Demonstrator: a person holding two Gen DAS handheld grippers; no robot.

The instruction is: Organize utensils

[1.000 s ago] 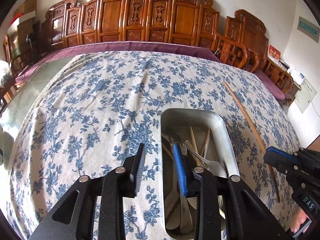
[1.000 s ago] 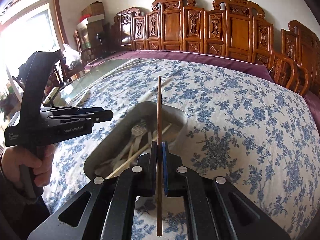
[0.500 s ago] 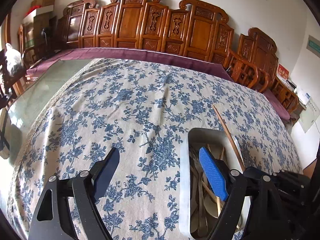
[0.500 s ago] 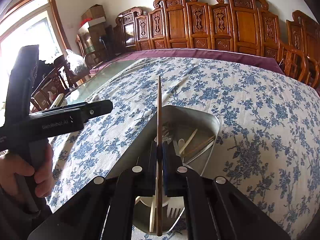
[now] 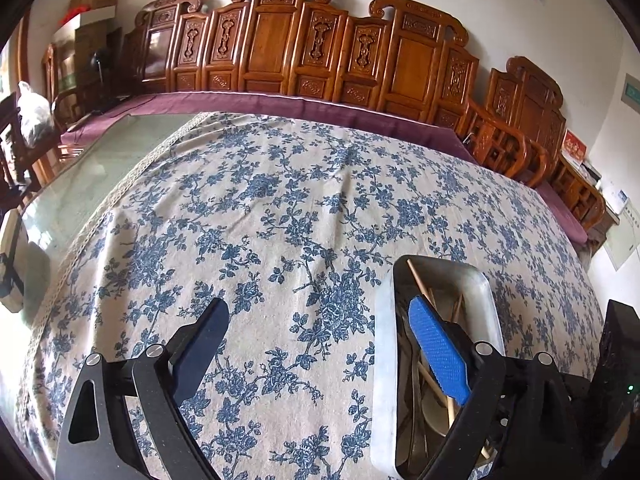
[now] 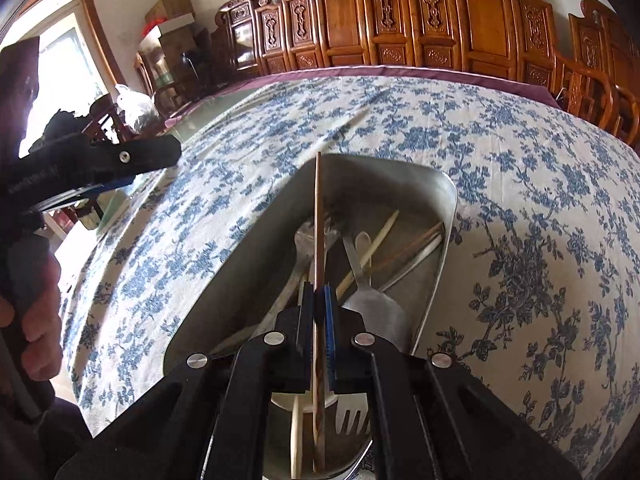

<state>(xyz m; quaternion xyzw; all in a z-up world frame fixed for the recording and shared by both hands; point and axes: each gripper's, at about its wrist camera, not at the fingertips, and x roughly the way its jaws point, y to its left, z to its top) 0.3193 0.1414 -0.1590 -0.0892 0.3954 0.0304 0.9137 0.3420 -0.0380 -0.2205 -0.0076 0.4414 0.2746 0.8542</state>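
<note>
A floral-clothed tabletop (image 5: 304,208) fills the room before a row of carved wooden chairs (image 5: 344,52), and your work sits toward its near right corner, where a metal tray (image 6: 256,264) lies on the cloth. The tray already collects the utensils: forks (image 6: 352,414), a spoon (image 6: 372,308) and several pale chopsticks (image 6: 370,252) lie loosely across one another in its well, a sign that most of the sorting is likely done.

Your right hand-held gripper (image 6: 318,304) is clamped tight on a dark wooden chopstick (image 6: 318,216), gripped partway along so both ends stick out, its far tip pointing over the tray's far rim. You hold it lengthwise above the tray, apparently so it can drop in line with the long walls rather than catch on an edge.

Your left hand-held gripper (image 5: 320,344) holds nothing; its jaws are opening wide, one finger (image 5: 200,344) over bare cloth and the blue pad (image 5: 438,348) over the tray's left wall. It hangs just beside the tray, seemingly clear of the descending stick. In the right view your hand (image 6: 36,320) shows at the near left edge.
</note>
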